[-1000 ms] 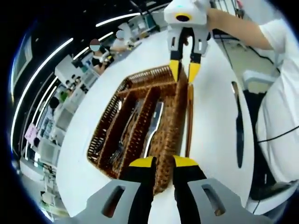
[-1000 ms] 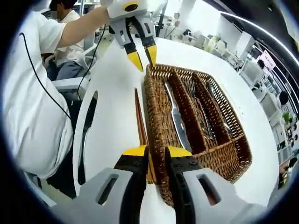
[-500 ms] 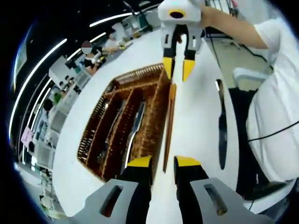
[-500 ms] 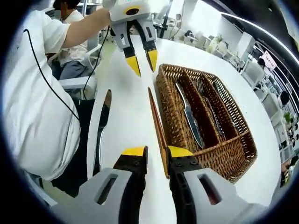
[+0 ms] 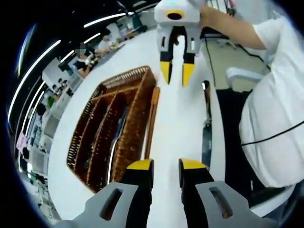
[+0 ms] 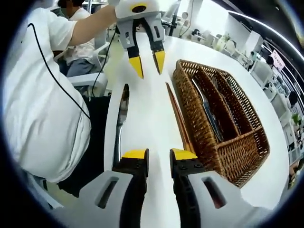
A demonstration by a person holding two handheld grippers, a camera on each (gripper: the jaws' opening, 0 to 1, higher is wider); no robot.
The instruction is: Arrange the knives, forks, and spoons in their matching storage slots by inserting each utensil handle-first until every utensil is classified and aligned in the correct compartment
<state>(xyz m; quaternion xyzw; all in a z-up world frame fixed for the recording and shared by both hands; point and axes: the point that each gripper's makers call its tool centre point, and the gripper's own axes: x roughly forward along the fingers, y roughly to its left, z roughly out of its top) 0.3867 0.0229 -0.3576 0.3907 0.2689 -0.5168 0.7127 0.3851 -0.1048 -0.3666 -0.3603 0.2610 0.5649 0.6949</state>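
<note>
A brown wicker basket (image 5: 134,124) (image 6: 237,154) with long slots lies on the white table. One slot holds a knife (image 6: 207,113), and others hold more cutlery (image 6: 219,89). A pair of wooden chopsticks (image 5: 151,121) (image 6: 179,115) lies along the basket's outer wall. A second knife (image 5: 206,129) (image 6: 120,119) rests near the table edge. My left gripper (image 5: 166,166) (image 6: 148,65) and my right gripper (image 6: 159,156) (image 5: 176,76) face each other over the bare strip between chopsticks and knife. Both are open and hold nothing.
A person in a white shirt (image 6: 42,109) (image 5: 275,123) stands at the table edge beside the loose knife, with a black cable across the shirt. A grey chair (image 6: 88,78) is behind. Beyond the basket the white tabletop (image 6: 280,161) continues.
Both grippers have shifted sideways, away from the basket and toward the table-edge knife, which now shows in full. The jaws' gaps look the same. Basket, chopsticks and knife stay put.
</note>
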